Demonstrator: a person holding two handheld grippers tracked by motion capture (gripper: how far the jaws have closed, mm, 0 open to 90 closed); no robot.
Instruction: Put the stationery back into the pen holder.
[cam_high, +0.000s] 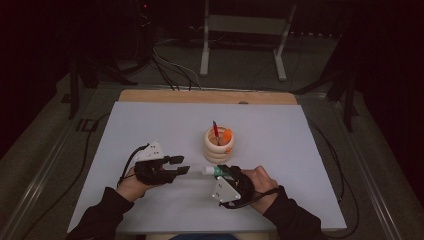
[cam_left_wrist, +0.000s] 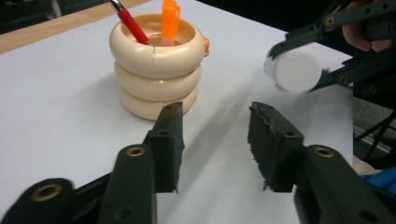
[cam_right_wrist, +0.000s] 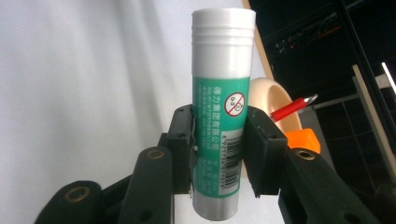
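A green-and-white glue stick (cam_right_wrist: 222, 93) is clamped across its body by my right gripper (cam_right_wrist: 219, 144), its white cap pointing away from the hand. In the high view the right gripper (cam_high: 220, 171) holds the glue stick (cam_high: 210, 170) level, just in front of a cream ringed pen holder (cam_high: 219, 145). The holder (cam_left_wrist: 156, 70) contains a red pen (cam_left_wrist: 128, 23) and an orange marker (cam_left_wrist: 170, 18). My left gripper (cam_left_wrist: 215, 140) stands open with nothing between its jaws. It points toward the glue stick's white cap (cam_left_wrist: 297, 70), a short way off. In the high view the left gripper (cam_high: 181, 165) is left of the holder.
The work surface is a white sheet (cam_high: 150, 125) over a wooden table whose far edge (cam_high: 200, 96) shows. Beyond the table are a white metal stand (cam_high: 240, 45) and floor cables (cam_high: 170, 70). Dark cables trail from both grippers.
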